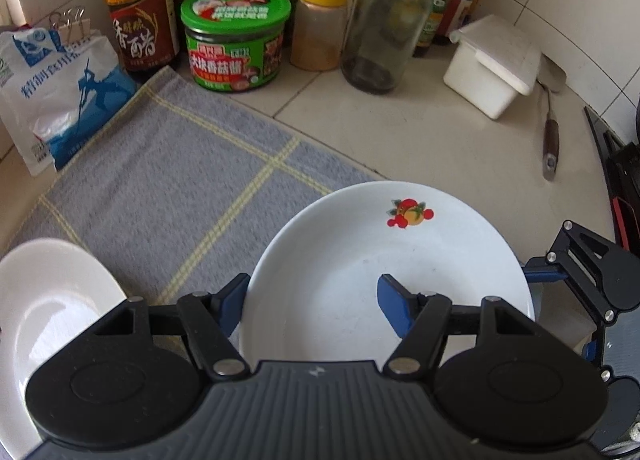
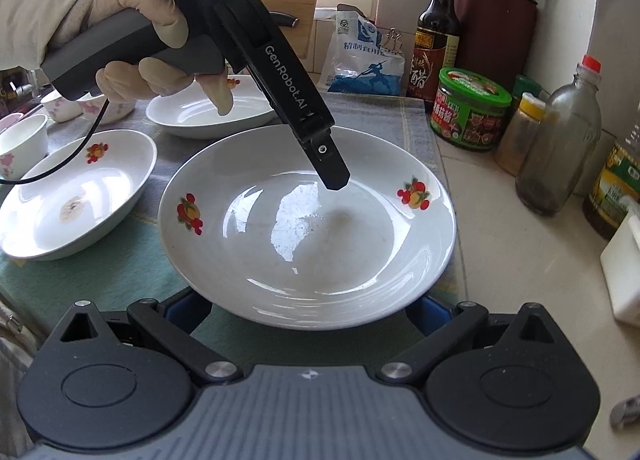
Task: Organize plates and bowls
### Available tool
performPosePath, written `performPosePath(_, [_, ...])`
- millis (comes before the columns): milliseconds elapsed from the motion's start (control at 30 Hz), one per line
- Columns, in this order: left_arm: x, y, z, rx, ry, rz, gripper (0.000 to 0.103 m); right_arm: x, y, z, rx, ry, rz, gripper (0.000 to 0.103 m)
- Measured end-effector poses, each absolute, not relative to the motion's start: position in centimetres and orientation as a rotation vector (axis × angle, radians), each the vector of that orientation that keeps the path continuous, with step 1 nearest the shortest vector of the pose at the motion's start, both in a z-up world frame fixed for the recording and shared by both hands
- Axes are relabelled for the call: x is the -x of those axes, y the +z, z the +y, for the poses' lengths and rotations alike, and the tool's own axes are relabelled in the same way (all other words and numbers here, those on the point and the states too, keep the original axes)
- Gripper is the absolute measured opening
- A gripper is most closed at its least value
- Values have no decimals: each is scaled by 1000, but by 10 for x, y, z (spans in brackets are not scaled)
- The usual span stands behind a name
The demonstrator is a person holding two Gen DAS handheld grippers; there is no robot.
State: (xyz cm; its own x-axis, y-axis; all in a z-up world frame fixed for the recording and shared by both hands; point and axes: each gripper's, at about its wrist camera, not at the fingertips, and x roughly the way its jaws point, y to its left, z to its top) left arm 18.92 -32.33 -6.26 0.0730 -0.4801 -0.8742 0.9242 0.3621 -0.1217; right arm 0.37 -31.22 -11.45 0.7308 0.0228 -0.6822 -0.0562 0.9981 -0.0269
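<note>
- My left gripper [image 2: 335,180] carries "GenRobot.AI" in white down its arm, and "Data Acquisition System" in small print higher on its body, under large letters cut off at "AS".
- The vinegar bottle [image 1: 140,8] has "香醋" in big white characters on its brown label.
- The green jar [image 1: 236,40] reads "大块香菇酱" in white on red.
- The salt bag [image 1: 60,88] shows blue characters, "精制食用盐" as far as I can read them.

plates [image 2: 308,228]: 3 | small bowls [image 2: 22,140]: 3 | bottles [image 2: 560,144]: 4 | jars [image 2: 470,114]: 3
</note>
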Motion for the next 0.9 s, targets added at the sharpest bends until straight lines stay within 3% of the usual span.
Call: performPosePath(900, [-236, -89, -354, -522, -1141, 991, 68, -44, -128, -349, 31, 37, 758, 103])
